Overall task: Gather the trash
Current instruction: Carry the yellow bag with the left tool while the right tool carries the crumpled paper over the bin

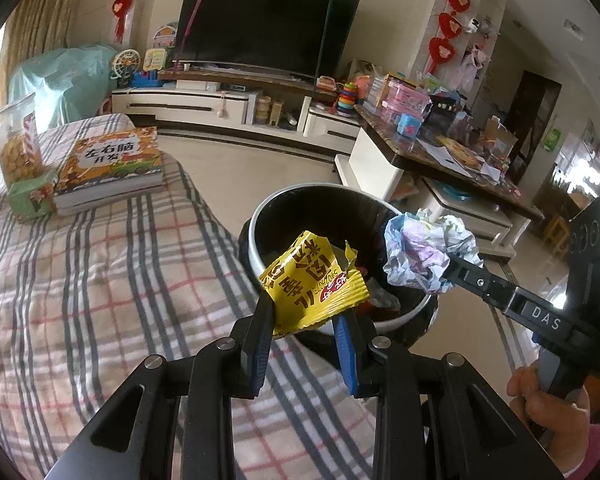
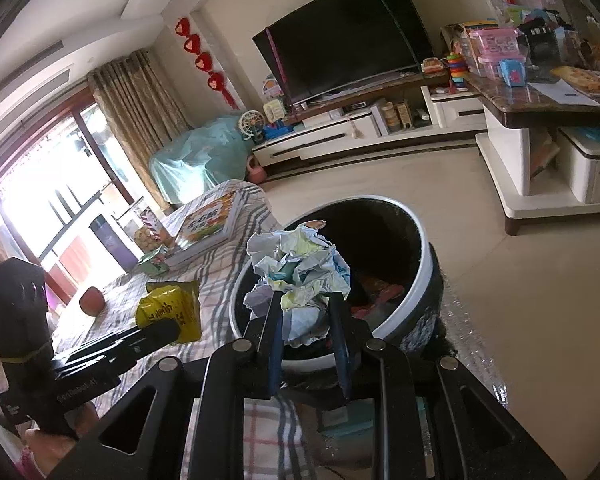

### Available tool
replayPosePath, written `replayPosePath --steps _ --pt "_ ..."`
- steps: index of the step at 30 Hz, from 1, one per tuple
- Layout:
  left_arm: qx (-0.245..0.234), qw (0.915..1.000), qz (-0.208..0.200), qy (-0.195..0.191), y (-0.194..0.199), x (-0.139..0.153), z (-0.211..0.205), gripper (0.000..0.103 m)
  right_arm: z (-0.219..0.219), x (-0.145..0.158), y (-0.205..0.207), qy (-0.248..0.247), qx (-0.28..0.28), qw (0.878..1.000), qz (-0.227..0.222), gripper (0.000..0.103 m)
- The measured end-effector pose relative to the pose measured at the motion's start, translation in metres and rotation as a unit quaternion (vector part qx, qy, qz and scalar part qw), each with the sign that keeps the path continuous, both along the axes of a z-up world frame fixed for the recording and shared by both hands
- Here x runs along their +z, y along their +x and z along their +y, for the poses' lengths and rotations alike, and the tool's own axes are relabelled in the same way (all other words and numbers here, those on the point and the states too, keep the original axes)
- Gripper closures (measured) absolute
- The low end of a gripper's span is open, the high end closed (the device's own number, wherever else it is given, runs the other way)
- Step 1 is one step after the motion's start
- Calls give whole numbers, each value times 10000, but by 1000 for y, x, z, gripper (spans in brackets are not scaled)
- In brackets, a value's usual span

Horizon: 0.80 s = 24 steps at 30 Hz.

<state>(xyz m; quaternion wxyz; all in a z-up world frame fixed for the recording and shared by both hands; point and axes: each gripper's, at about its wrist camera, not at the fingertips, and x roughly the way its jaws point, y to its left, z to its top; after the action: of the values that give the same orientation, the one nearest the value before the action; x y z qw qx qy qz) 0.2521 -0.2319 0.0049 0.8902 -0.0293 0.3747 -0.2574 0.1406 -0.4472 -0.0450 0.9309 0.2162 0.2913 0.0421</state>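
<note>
While both tools hang at the bin, each carries one piece of trash. Left tool: jaws clamped on a yellow snack wrapper, pinched at its lower edge; the wrapper stands above the near rim of the trash bin, over the opening at the bin's 7 o'clock. Right tool: jaws clamped on a crumpled paper ball, pale blue and white. In the left wrist view the ball sits over the bin's rim at 3 o'clock, with the right tool reaching in from 4 o'clock. Wrapper and ball are near each other but apart.

Bin: round, white rim, dark liner, some red and pale scraps already inside. It stands on the floor just beside the edge of the checked cloth.

On the cloth, at 10 o'clock in the left view: a stack of books, a green box touching its left side, a clear jar of snacks behind. In the right view, a reddish round object lies on the cloth at 9 o'clock; what it is I cannot tell.
</note>
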Motion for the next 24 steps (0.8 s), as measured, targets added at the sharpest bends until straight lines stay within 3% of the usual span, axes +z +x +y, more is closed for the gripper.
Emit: replayPosePath --steps 24 --pt "-33 9998 -19 184 26 -2 -36 76 -14 1 31 -276 -63 9994 190 81"
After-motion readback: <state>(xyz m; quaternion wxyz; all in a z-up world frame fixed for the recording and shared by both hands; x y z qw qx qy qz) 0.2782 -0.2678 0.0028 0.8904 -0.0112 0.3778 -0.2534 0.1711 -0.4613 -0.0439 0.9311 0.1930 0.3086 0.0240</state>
